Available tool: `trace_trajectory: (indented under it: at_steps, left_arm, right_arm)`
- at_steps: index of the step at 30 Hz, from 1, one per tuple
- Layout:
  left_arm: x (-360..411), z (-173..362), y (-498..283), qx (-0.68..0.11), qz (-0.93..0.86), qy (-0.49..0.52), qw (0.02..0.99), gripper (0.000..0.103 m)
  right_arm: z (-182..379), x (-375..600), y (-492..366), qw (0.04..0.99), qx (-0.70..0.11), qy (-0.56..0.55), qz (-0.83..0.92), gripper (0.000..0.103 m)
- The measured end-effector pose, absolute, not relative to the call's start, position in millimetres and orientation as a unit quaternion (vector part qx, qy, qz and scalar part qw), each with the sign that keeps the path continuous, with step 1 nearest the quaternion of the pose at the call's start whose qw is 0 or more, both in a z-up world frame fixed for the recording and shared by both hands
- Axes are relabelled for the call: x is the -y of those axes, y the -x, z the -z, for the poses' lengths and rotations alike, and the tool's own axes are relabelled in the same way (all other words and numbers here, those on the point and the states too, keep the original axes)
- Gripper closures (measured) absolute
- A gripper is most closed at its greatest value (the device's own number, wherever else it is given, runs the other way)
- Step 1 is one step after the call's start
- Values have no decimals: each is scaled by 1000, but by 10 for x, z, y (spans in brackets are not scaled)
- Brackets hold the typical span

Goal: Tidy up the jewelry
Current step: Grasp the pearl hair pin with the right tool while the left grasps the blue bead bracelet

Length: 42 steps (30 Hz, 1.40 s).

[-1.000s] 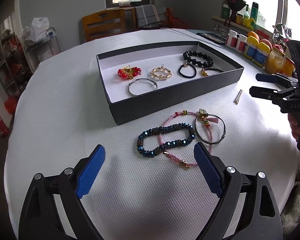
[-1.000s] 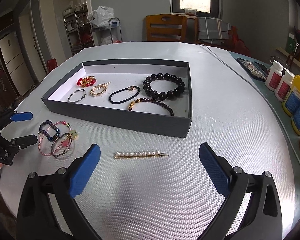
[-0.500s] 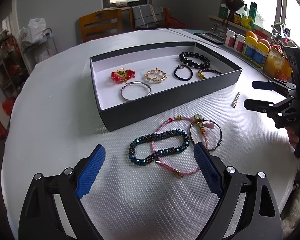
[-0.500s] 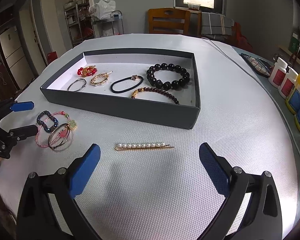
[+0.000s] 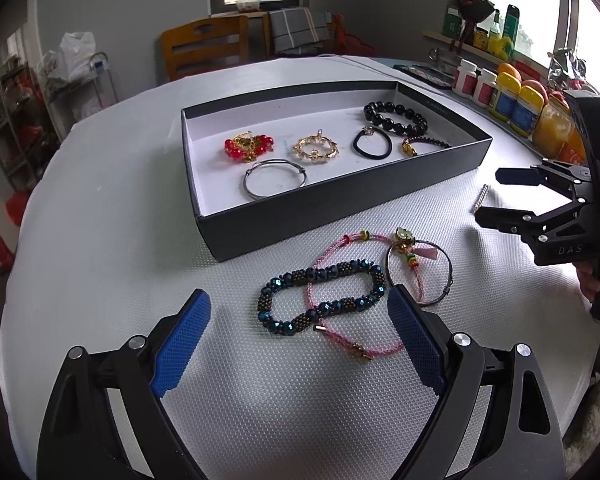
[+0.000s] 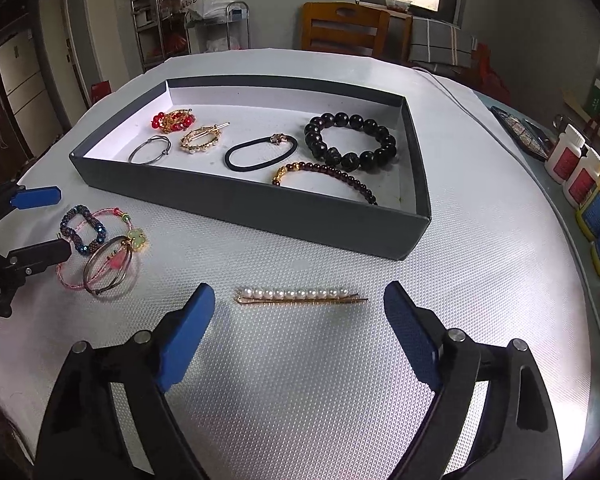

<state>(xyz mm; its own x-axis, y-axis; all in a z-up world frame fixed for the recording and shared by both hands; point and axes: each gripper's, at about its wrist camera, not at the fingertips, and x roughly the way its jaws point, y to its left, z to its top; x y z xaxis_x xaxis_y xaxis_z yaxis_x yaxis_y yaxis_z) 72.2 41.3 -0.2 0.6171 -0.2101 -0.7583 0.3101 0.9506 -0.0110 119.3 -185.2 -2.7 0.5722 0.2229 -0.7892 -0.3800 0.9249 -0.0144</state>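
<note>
Two hand-held tools hover over a round white worktop (image 6: 480,248) scattered with jewelry. Seen from the right wrist camera, the right tool (image 6: 298,326) has its blue-padded jaws spread wide but closing, with nothing pressed between them. A gold hair clip lined with pearls (image 6: 300,295) lies flat on the worktop just beyond the tips, crosswise between the two jaws and untouched.

At twelve o'clock from the clip sits a shallow dark grey tray (image 6: 236,204) with a white floor. Inside it, from nine o'clock round to three o'clock, are a red bead cluster (image 6: 172,119), a thin silver bangle (image 6: 149,149), a gold oval clip (image 6: 202,140), a black hair tie (image 6: 260,154), a slim dark red bead bracelet (image 6: 324,178) and a chunky black bead bracelet (image 6: 350,141).

From the left wrist camera, the left tool (image 5: 298,322) is also wide open and holds nothing. Between its jaws and just ahead of them lies a small overlapping heap: a blue bead bracelet (image 5: 320,296), a pink cord bracelet (image 5: 340,336) and a thin wire bangle with charms (image 5: 420,268). The right-hand pad touches or overlaps the bangle's edge in view; which, I cannot tell. The heap rests on the worktop at six o'clock from the tray, outside it.
</note>
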Motion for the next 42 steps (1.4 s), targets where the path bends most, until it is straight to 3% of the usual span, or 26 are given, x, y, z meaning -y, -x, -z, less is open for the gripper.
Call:
trace_trajectory:
  at_steps: [14, 31, 42]
  left_arm:
    - [-402, 13, -724, -416, 143, -67, 896, 11]
    - [-403, 47, -767, -428, 148, -64, 889, 11]
    - [-550, -56, -765, -407, 145, -21, 902, 20]
  right_arm:
    - [52, 1871, -1250, 878, -438, 76, -175, 33]
    - [32, 1913, -1245, 880, -436, 67, -174, 35]
    - [37, 1911, -1231, 880, -436, 65, -178, 34]
